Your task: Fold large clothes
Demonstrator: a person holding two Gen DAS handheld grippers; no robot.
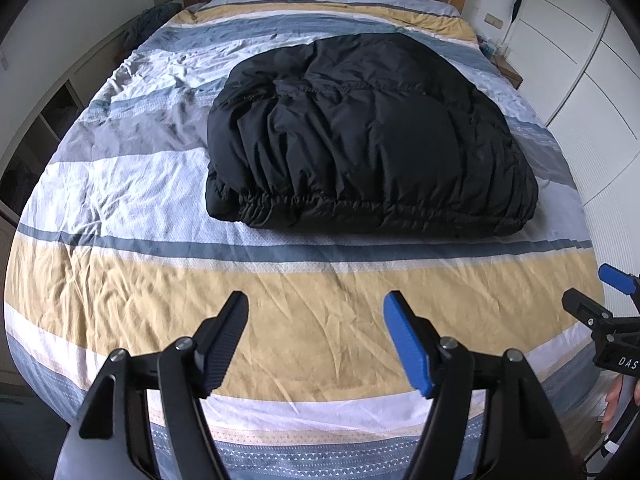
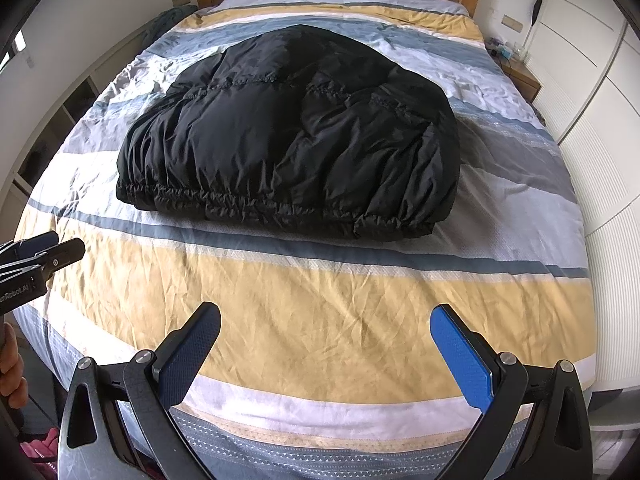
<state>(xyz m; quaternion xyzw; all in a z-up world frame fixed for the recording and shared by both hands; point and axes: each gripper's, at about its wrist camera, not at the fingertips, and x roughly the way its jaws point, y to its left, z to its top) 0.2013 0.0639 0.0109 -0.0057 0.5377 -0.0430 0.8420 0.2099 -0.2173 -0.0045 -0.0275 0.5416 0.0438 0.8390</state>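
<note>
Black and puffy, one folded jacket (image 1: 368, 136) lies in the middle of the striped bed (image 1: 280, 320), while the left gripper (image 1: 316, 340) and right gripper (image 2: 326, 354) hover level over the bed's foot, well short of the jacket, both with fingers spread wide and empty.

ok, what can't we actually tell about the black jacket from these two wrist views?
- Black jacket: sleeves, collar and zip hidden in both views, tucked under its own bulk.
- Its underside and layer count: hidden against the striped duvet.
- Its far edge: foreshortened by the fisheye, both views.
- Nightstand items: too small.
- Right gripper and left gripper: bodies cut off by bottom edges.
</note>
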